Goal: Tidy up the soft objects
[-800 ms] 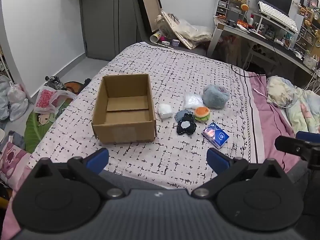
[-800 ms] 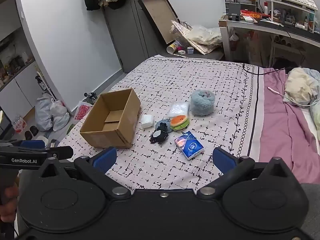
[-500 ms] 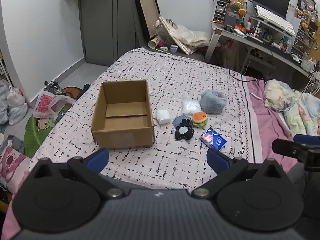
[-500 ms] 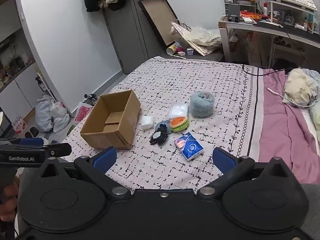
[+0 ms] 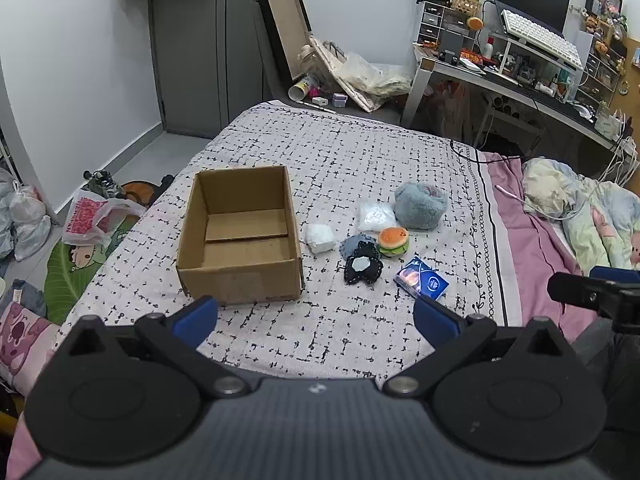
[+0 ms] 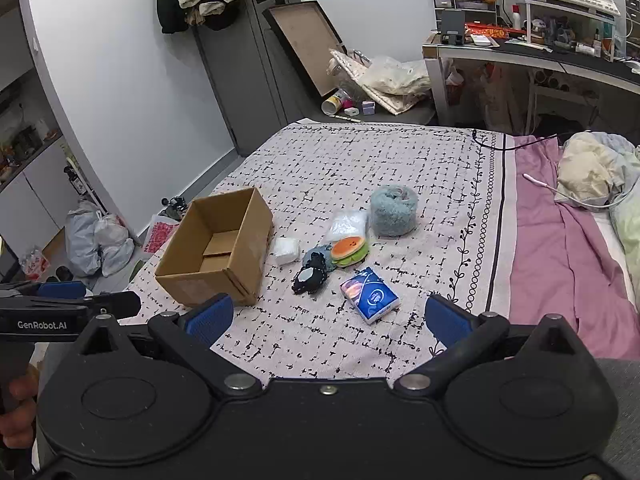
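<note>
Both cameras have drawn back slightly from the bed since the earlier frames, so the open brown cardboard box (image 5: pixel 240 236) and the cluster of soft items appear a little smaller and farther off; no item has changed place.

Left gripper (image 5: pixel 316 316): blue-padded fingers spread wide, nothing between them, held above the near edge of the bed. Right gripper (image 6: pixel 326 314): fingers likewise spread wide and empty, angled down at the same area.

Item positions on the black-and-white checked bedspread (image 5: pixel 360 152):
- Cardboard box: upright, flaps open, empty inside, left of the cluster.
- Small white wrapped pad (image 5: pixel 320 238): just beside the box's right wall.
- Black flower-shaped plush with a pale centre (image 5: pixel 362 267): overlapping a grey-blue fabric piece (image 5: pixel 352 245).
- Orange and green burger-shaped plush (image 5: pixel 394 241): touching the grey-blue piece on its right.
- Clear plastic bag of white material (image 5: pixel 376 216): behind the burger plush.
- Fluffy grey-blue rolled textile (image 5: pixel 420 210): beside the bag, farthest right.
- Blue tissue packet (image 5: pixel 421 283): nearest the grippers, apart from the rest.
</note>
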Motion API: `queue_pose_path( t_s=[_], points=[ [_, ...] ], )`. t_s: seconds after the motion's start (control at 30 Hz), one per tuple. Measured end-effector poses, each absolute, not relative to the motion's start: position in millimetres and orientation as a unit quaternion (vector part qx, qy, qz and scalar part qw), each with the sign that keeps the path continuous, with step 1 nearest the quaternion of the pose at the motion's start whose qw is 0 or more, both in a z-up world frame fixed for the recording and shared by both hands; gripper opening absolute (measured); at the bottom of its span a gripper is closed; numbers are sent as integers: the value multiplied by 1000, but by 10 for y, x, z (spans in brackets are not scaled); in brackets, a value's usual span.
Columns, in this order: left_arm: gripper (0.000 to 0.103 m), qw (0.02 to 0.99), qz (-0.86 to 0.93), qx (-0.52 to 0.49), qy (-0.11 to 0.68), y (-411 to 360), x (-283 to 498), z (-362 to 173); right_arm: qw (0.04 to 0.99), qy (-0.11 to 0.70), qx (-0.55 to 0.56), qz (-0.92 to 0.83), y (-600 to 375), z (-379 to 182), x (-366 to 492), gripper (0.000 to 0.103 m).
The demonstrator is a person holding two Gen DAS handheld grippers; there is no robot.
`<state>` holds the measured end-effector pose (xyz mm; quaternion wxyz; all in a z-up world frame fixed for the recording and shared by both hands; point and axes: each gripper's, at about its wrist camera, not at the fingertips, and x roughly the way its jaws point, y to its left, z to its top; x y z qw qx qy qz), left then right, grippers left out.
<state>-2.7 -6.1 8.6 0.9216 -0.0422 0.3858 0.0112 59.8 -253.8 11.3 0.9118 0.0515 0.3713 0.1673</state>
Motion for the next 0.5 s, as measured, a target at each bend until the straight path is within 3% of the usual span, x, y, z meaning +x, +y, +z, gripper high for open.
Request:
queue_pose_path(
  t_s=[0.5],
  points=[
    [103,921,9,-42,387,-92,-32,89,913,369,54,163,-2569,139,578,103]
  ],
)
